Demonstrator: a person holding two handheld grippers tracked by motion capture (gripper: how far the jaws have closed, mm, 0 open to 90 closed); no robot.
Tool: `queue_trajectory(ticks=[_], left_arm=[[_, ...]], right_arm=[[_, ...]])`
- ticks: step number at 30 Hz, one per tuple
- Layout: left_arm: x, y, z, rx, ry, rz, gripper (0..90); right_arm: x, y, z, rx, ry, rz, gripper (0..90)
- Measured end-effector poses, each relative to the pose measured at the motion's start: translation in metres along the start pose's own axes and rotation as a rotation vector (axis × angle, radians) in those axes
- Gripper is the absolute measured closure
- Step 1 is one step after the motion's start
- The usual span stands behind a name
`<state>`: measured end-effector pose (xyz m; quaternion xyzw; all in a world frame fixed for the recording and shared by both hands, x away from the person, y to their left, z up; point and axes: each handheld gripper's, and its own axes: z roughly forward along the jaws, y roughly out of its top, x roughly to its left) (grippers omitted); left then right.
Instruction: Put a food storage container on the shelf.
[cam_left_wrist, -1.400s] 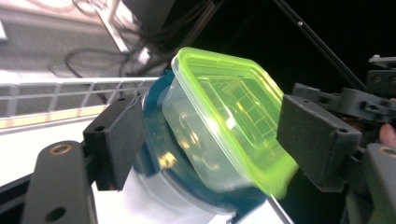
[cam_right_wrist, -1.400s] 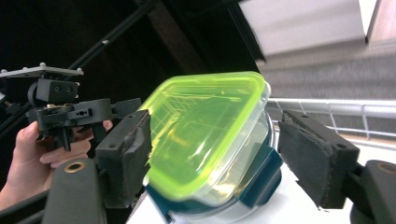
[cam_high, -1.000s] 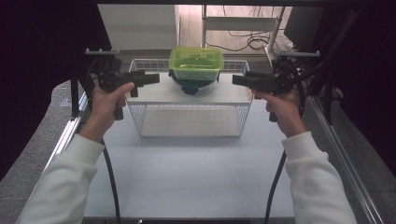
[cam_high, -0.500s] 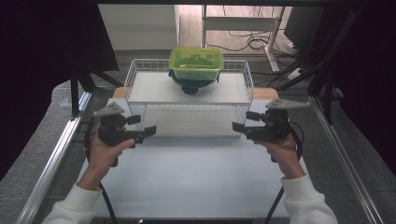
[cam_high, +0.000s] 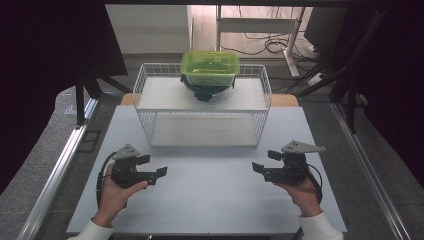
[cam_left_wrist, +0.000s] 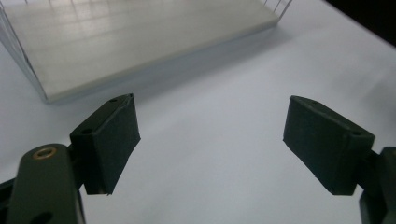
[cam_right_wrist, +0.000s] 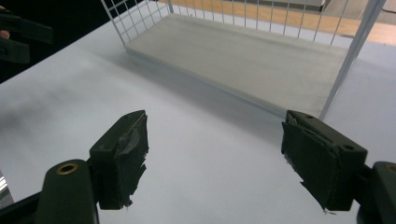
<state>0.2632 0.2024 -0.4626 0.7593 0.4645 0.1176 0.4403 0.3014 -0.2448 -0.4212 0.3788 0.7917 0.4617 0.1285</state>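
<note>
2 grippers, left gripper (cam_high: 161, 172) and right gripper (cam_high: 257, 167): jaws wide, empty.

Two hands come in from the bottom of the high view, each in a white long sleeve (cam_high: 92, 232) with a snug cuff. The left gripper (cam_high: 161, 172) and the right gripper (cam_high: 256, 167) are matt black, blocky tools, each topped by a grey three-cornered plate (cam_high: 303, 147) and trailing a black cable (cam_high: 100, 175). Up close, the rectangular pads (cam_left_wrist: 114, 142) are dark and rubbery; those on the right gripper look frayed at the edges (cam_right_wrist: 128, 156). A brass-coloured rivet (cam_left_wrist: 45, 152) sits in each jaw arm.
</note>
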Motion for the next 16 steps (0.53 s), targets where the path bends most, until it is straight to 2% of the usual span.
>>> queue_trajectory(ticks=[2, 8, 16], left_arm=[[-0.001, -0.004, 0.004, 0.019, 0.008, 0.007, 17.3], [0.001, -0.011, 0.011, 0.043, -0.023, -0.02, 17.4], [0.002, -0.006, 0.004, 0.01, -0.015, -0.029, 17.4]], right_arm=[[0.001, -0.005, 0.001, 0.017, -0.005, 0.001, 22.8], [0.001, -0.022, 0.01, 0.085, -0.025, -0.003, 22.8], [0.0, -0.021, 0.009, 0.07, -0.002, 0.001, 22.7]])
